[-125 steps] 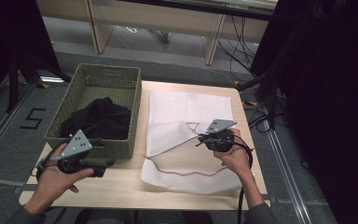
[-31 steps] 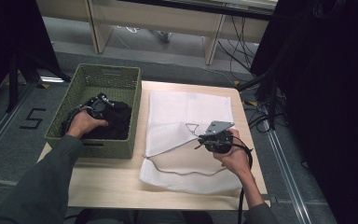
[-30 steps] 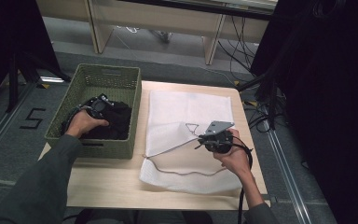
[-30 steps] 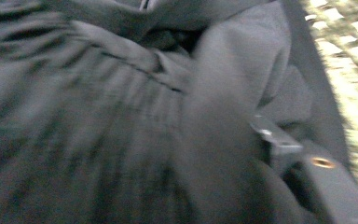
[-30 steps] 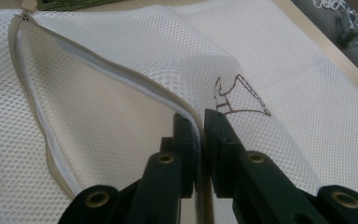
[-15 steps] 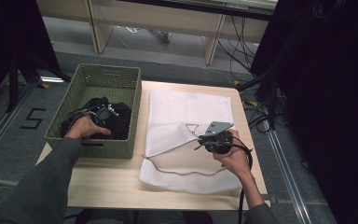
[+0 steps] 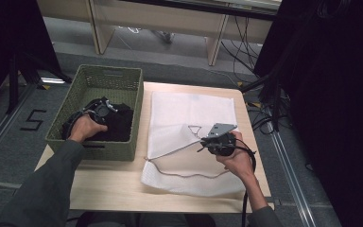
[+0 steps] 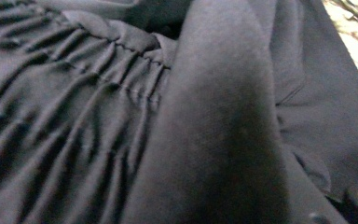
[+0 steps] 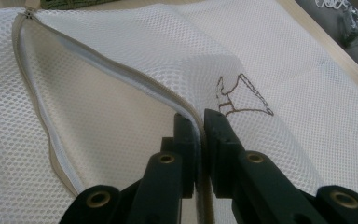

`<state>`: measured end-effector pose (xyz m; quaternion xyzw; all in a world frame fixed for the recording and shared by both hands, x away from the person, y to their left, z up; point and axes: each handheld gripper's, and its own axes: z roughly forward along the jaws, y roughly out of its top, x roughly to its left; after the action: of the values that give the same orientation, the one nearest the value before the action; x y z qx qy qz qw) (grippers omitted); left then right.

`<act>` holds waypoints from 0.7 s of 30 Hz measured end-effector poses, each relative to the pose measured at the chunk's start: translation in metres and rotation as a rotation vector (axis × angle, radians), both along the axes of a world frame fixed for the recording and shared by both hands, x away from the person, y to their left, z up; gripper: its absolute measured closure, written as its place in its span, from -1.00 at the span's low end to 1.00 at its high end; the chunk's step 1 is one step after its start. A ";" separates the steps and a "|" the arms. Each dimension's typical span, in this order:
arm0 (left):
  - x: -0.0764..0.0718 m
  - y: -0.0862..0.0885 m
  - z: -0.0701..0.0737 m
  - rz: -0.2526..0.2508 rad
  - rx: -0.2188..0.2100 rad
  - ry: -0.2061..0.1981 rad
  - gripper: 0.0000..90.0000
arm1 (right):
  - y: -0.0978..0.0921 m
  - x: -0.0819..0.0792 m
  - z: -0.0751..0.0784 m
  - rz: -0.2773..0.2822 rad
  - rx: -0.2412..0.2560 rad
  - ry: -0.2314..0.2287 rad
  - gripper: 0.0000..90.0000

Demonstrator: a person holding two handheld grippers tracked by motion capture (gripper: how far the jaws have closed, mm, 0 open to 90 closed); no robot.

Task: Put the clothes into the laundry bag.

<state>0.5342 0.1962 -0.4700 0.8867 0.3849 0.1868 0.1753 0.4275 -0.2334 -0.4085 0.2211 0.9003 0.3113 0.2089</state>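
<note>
The right gripper (image 9: pixel 199 122), jaws clamped on the upper zipper edge of the white mesh bag (image 7: pixel 189 113), could lose the thin hem and let the mouth collapse, while the left gripper (image 7: pixel 99 109), jaw state impossible to tell, presses into the black garment (image 7: pixel 118 124) in the green basket (image 7: pixel 104 151) at 9 o'clock.

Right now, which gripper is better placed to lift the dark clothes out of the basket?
Left. The left gripper is down in the basket on the dark clothes; the right gripper is shut on the mesh bag edge.
</note>
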 end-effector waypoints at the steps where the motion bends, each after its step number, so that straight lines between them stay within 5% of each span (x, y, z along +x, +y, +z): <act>1: 0.000 0.001 0.003 0.013 -0.016 -0.008 0.58 | 0.000 0.001 0.000 0.006 0.001 -0.001 0.87; 12: -0.009 0.025 0.063 0.100 -0.311 -0.128 0.59 | 0.001 0.000 0.000 -0.003 0.003 0.000 0.87; 21: -0.029 0.039 0.104 0.093 -0.437 -0.188 0.60 | 0.000 0.001 0.001 0.003 0.000 -0.009 0.87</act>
<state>0.5052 0.2353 -0.3660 0.7876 0.4386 0.1888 0.3895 0.4282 -0.2334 -0.4070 0.2183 0.8997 0.3127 0.2122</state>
